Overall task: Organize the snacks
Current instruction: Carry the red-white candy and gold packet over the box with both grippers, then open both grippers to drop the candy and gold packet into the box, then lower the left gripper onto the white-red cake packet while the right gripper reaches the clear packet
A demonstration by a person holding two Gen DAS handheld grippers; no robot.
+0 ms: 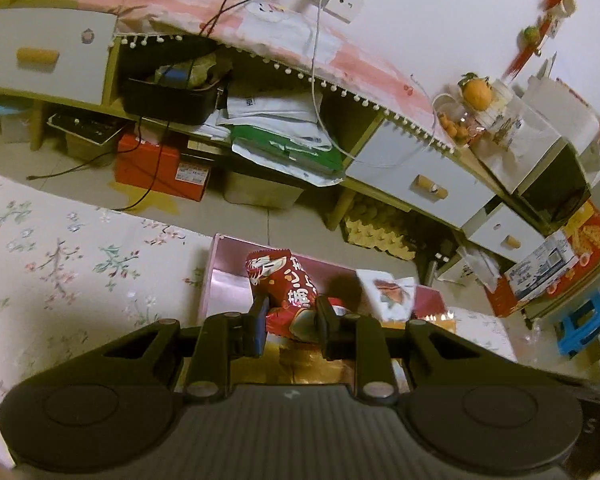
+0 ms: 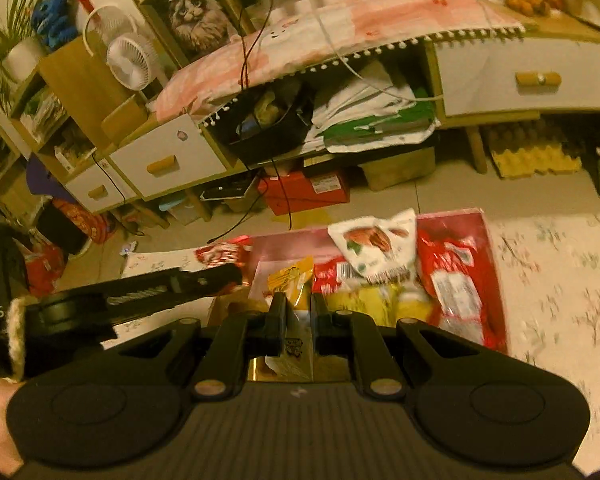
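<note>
In the left wrist view my left gripper [image 1: 291,320] is shut on a red snack bag [image 1: 288,284] with white characters, held over a pink box [image 1: 224,276] on the bed. A white nut packet [image 1: 388,292] stands just right of it. In the right wrist view my right gripper [image 2: 299,316] is shut on a yellow snack packet [image 2: 296,280] above the same pink box [image 2: 460,220], which holds a white nut packet [image 2: 380,246], red bags [image 2: 456,280] and yellow packets. The left gripper's arm [image 2: 172,284] reaches in from the left.
The box sits on a floral bedsheet [image 1: 60,264]. Beyond the tiled floor stands a low cabinet with white drawers [image 1: 48,56], a pink cloth cover, cables, an orange shoe box [image 1: 156,164] and egg trays [image 1: 376,232]. A blue stool [image 1: 584,320] is at the right.
</note>
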